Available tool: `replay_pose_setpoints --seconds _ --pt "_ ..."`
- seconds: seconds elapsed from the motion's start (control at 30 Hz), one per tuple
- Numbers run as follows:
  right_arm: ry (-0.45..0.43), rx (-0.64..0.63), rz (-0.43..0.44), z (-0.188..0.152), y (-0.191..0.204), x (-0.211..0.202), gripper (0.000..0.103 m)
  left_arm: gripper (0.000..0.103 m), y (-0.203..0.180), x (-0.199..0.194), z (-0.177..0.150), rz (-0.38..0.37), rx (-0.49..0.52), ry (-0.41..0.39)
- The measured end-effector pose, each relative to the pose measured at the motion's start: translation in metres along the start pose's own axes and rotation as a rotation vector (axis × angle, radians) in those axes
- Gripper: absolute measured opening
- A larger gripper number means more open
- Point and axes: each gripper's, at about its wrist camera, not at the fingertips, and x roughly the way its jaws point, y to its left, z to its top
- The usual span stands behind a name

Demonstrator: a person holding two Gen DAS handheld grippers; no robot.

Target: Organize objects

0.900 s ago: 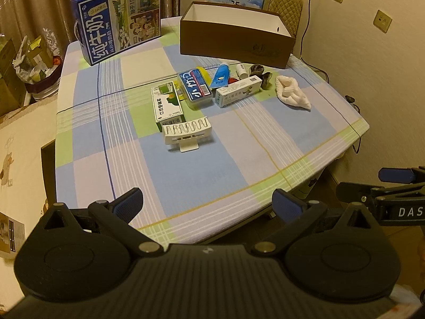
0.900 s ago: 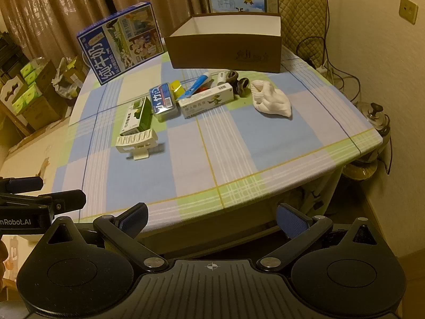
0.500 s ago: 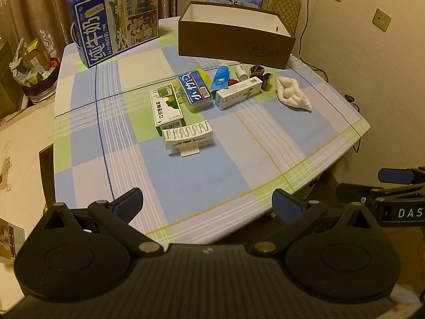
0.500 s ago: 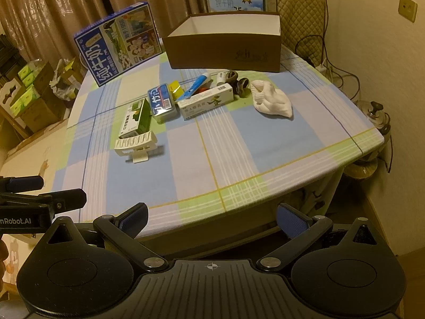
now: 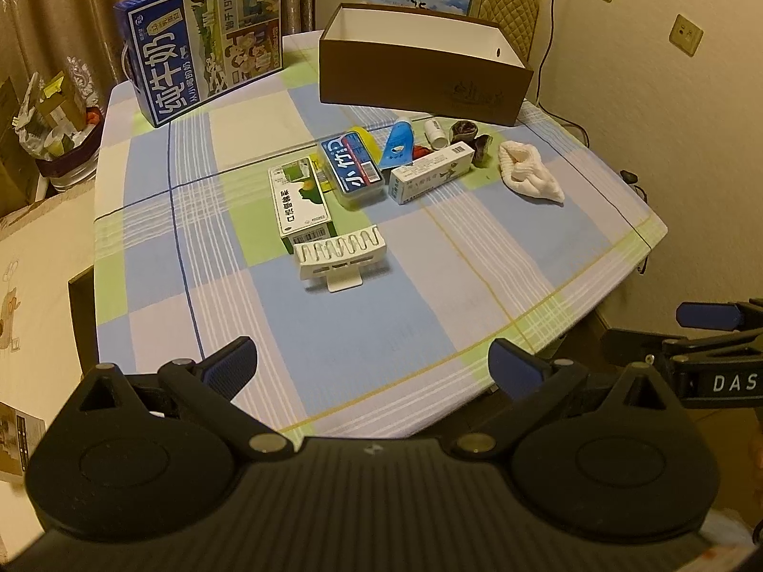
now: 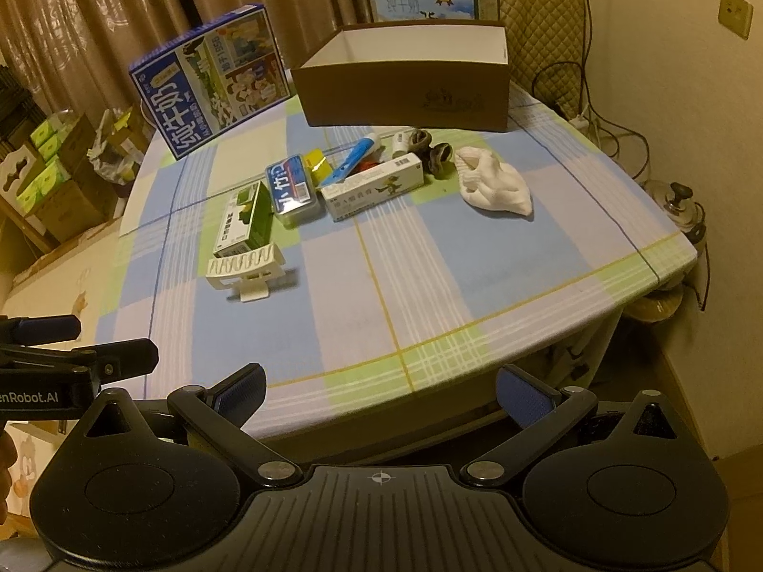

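Both the left gripper (image 5: 372,367) and the right gripper (image 6: 379,388) are held wide apart and empty at the bottom of the frame, while the small boxes (image 5: 355,169) lie in the middle of the checked table (image 5: 334,333), below the brown box (image 5: 424,74) at the upper centre.

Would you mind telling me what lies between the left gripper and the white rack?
Nothing: in the left wrist view only bare checked tablecloth lies between the open left gripper and the white rack.
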Motion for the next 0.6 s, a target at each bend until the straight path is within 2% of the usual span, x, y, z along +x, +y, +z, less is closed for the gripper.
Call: replay_pose_setpoints --seconds 0.6 --pt "0.002 0.006 -0.001 0.006 0.008 0.004 0.101 0.102 0.019 0.008 0.010 -0.018 0.029 0.007"
